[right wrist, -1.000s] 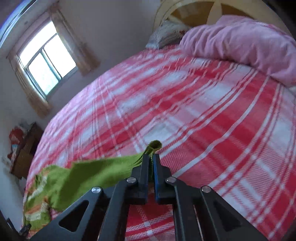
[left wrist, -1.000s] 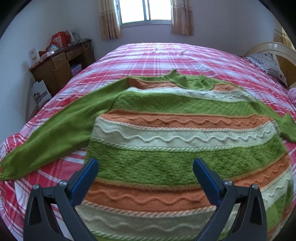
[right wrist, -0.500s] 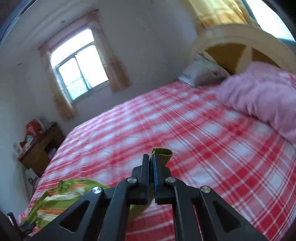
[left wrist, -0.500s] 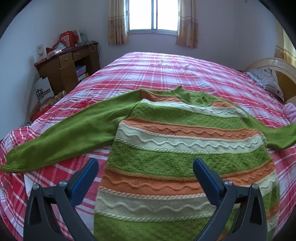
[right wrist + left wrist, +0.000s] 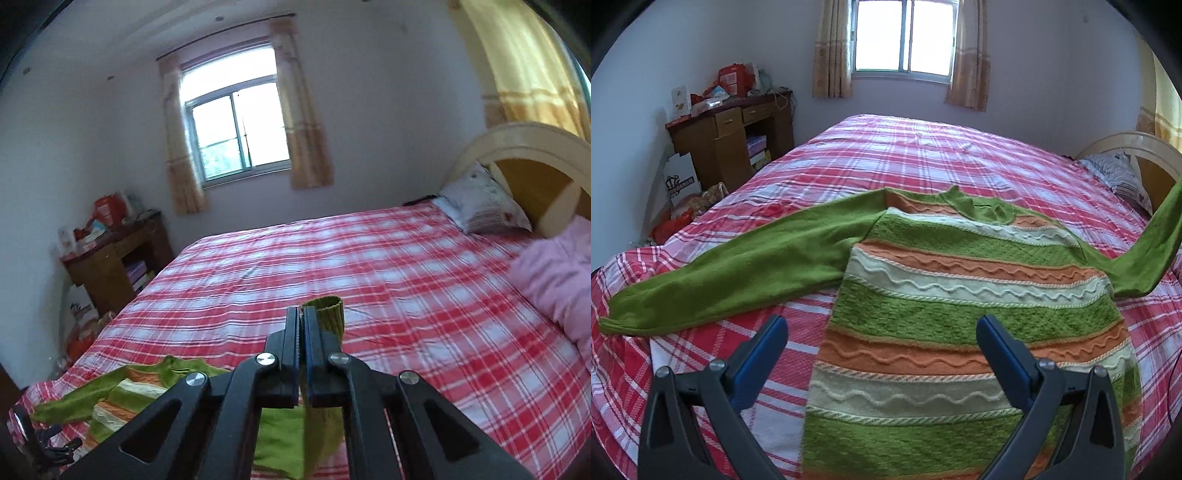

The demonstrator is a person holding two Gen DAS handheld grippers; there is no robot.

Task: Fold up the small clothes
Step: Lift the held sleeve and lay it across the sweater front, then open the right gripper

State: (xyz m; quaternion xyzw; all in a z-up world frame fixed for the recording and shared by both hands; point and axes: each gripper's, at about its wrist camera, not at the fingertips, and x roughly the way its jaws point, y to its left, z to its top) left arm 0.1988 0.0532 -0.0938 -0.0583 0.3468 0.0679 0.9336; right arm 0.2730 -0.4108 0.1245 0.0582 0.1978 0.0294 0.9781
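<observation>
A striped sweater (image 5: pixel 964 325) in green, orange and cream is spread flat on the near part of a bed (image 5: pixel 923 158) covered with a red plaid sheet. Its one sleeve (image 5: pixel 738 273) is laid out straight to the left on the sheet, while the other sleeve (image 5: pixel 1156 247) is lifted off the bed at the right. The ribbed cuff (image 5: pixel 327 314) of that raised sleeve is pinched in the right gripper (image 5: pixel 303 321), whose jaws are closed tight on the knit. The left gripper (image 5: pixel 882 336) is held above the sweater's lower body, its jaws spread wide with nothing between them. A pillow (image 5: pixel 480 206) and a pink blanket (image 5: pixel 554 280) are seen by the headboard, and a cluttered wooden desk (image 5: pixel 731 136) stands against the wall.
</observation>
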